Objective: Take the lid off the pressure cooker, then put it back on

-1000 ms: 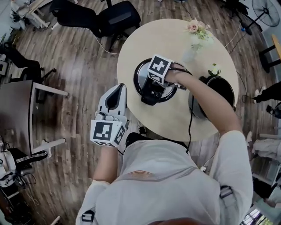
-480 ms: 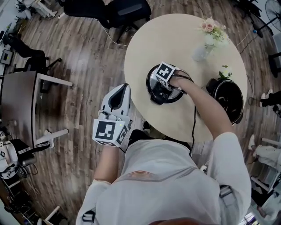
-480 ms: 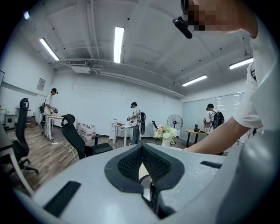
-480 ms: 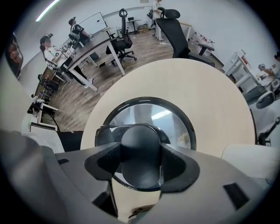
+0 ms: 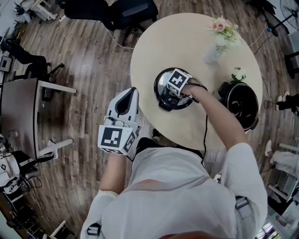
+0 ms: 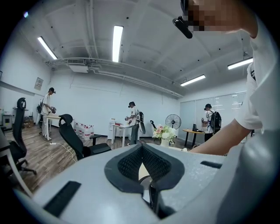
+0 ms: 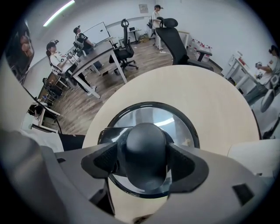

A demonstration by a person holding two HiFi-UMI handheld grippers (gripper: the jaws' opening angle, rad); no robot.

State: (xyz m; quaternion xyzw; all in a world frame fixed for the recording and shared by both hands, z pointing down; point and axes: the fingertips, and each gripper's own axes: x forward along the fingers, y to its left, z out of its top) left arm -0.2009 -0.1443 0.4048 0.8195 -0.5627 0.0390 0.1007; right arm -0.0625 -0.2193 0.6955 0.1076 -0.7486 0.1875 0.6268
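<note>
- Gripper in left hand, the left gripper (image 5: 132, 89) (image 6: 141, 145), is nearest the body, held out over the wood floor (image 5: 84, 70) just off the table's near-left edge. It points roughly level, its jaws are closed together, and nothing is between them.
- Right gripper (image 5: 174, 93) (image 7: 144, 159) points steeply down over the lid (image 5: 161, 83) (image 7: 151, 114). Its jaws have just been opening. They sit either side of the black knob (image 7: 144, 151), close beside it but not clamping.
- Lid lies flat on the round table (image 5: 187, 42), knob up and shiny side showing, toward the near-left part of the top. It is off the cooker.
- Pressure cooker pot (image 5: 242, 103) stands uncovered at the table's right edge, to the right of the lid and apart from it. The right arm reaches across between them.
- Small white flower (image 5: 239, 74) sits just beyond the pot.
- Vase of pink flowers (image 5: 219, 35) stands farther back on the table.
- Black office chair (image 5: 121, 11) is past the table's far-left edge.
</note>
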